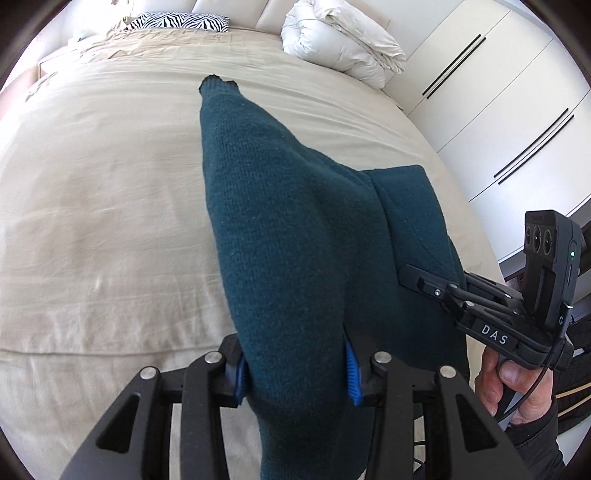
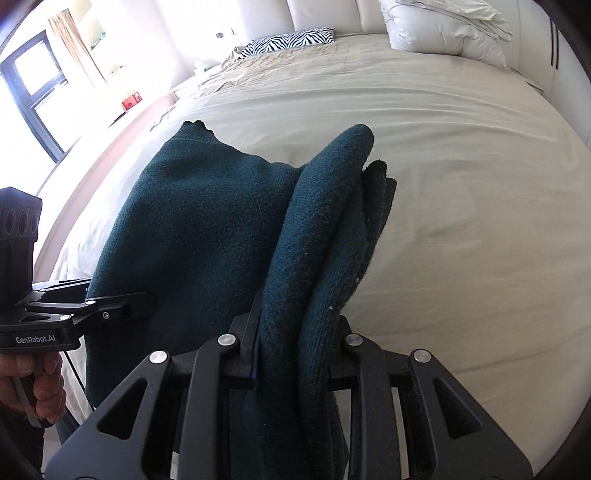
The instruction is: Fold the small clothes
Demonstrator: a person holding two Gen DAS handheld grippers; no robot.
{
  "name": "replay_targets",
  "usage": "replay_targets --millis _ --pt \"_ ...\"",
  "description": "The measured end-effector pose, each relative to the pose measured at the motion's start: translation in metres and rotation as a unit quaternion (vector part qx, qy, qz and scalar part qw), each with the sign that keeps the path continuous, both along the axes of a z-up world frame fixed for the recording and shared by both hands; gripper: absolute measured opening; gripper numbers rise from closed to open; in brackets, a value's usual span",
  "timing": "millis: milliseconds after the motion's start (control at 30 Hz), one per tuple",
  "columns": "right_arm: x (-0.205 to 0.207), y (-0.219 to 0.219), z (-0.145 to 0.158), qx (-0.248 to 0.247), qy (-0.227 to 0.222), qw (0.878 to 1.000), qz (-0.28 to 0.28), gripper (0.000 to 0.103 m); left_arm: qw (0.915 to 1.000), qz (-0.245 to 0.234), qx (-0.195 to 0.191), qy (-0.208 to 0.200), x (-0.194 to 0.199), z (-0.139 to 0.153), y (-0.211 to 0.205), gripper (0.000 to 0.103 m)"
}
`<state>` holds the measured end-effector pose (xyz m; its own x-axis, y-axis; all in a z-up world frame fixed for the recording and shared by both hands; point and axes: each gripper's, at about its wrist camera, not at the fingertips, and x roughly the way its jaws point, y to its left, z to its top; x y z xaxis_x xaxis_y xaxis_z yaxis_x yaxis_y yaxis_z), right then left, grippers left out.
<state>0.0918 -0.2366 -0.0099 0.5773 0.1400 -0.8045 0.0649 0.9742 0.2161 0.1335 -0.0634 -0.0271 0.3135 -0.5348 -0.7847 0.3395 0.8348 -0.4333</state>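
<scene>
Knitwear is filling the middle of both wrist views: a dark teal sweater (image 1: 295, 229) is hanging above the beige bed (image 1: 103, 206), raised between the two tools. The left gripper (image 1: 293, 373) is clamping a thick bunch of the knit, its blue pads (image 1: 352, 373) pressing in from both sides at a middling width. The right gripper (image 2: 295, 354) is pinching several folded layers, its jaws nearly closed around them. Fabric is stretching forward and away from each tool's fingers, ending in a dark ribbed edge. Beyond the tools, a zebra-print pillow (image 1: 177, 21) and a white duvet (image 1: 343, 40) are lying at the far end of the bed.
</scene>
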Motion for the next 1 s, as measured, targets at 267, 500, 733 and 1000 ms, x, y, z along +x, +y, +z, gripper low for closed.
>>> replay_targets --millis 267,500,733,1000 --pt "-0.045 0.077 -0.019 0.032 -0.001 0.999 0.035 0.021 0.9997 0.017 0.016 -0.012 -0.069 -0.017 0.049 0.044" --pt "-0.054 0.106 -0.065 0.065 0.027 0.997 0.029 0.022 0.9993 0.027 0.010 0.024 -0.077 -0.072 0.073 0.046" --pt "-0.059 0.072 -0.114 0.195 0.034 0.980 0.004 0.030 0.9971 0.038 -0.052 0.041 -0.078 -0.099 0.093 0.058" --pt "-0.069 0.022 -0.156 0.391 0.019 0.920 -0.027 0.039 0.9925 0.048 -0.103 0.045 -0.080 -0.105 0.104 0.061"
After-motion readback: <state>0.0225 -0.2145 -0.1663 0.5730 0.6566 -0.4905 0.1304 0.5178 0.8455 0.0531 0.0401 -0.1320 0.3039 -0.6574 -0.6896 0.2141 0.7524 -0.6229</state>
